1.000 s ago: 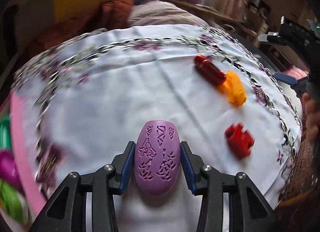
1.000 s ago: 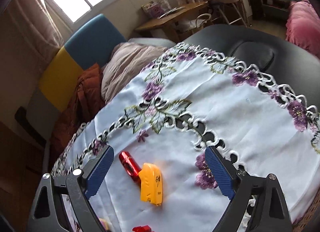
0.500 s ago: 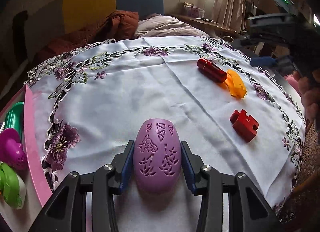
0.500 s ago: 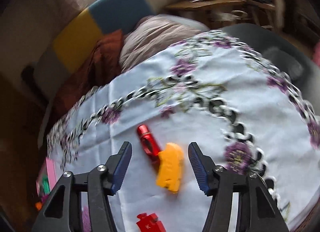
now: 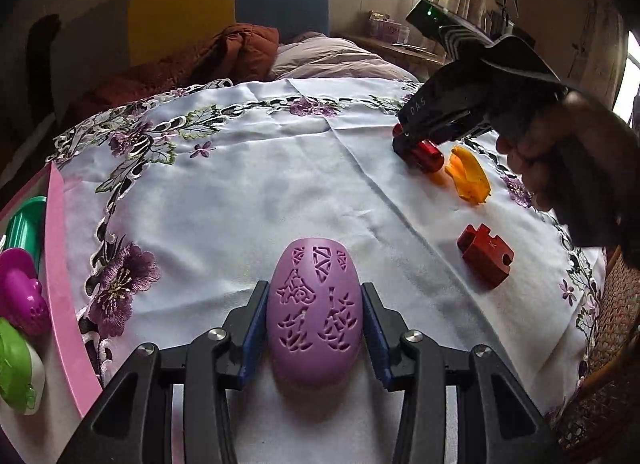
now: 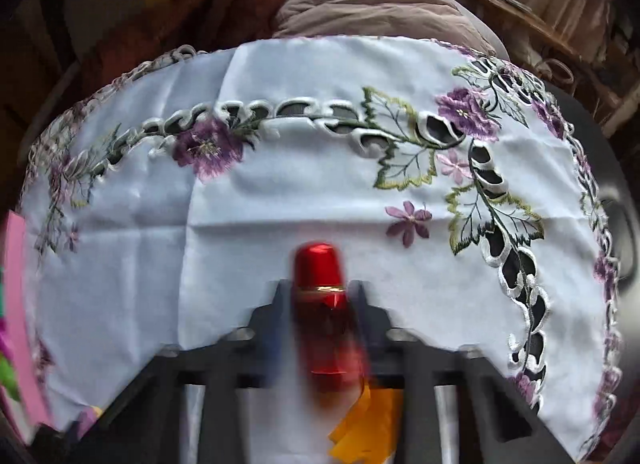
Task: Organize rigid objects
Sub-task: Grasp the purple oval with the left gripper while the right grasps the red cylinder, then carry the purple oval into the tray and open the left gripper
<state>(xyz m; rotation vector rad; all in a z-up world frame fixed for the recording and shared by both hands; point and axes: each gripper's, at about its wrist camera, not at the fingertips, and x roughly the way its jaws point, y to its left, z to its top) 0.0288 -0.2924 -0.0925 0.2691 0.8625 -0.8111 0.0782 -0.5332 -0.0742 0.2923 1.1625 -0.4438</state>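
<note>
My left gripper (image 5: 315, 296) is shut on a purple egg-shaped shell with cut-out patterns (image 5: 315, 316), low over the white embroidered tablecloth (image 5: 240, 199). My right gripper (image 6: 318, 288) is closed around a shiny red cylinder (image 6: 320, 304) lying on the cloth; in the left wrist view the right gripper (image 5: 412, 143) covers the cylinder (image 5: 428, 155) at the far right. An orange piece (image 5: 468, 177) lies just beside the cylinder and shows under the right gripper (image 6: 368, 424). A red puzzle-shaped block (image 5: 486, 254) lies nearer, on the right.
A pink tray (image 5: 60, 264) at the left edge holds green and magenta toys (image 5: 18, 296). The round table's edge curves close on the right. A bed with blankets and a yellow and blue headboard (image 5: 228, 15) stands behind the table.
My right gripper has come down over the red cylinder and narrowed its fingers from wide open to closed around it. My left gripper has stayed put with the purple shell.
</note>
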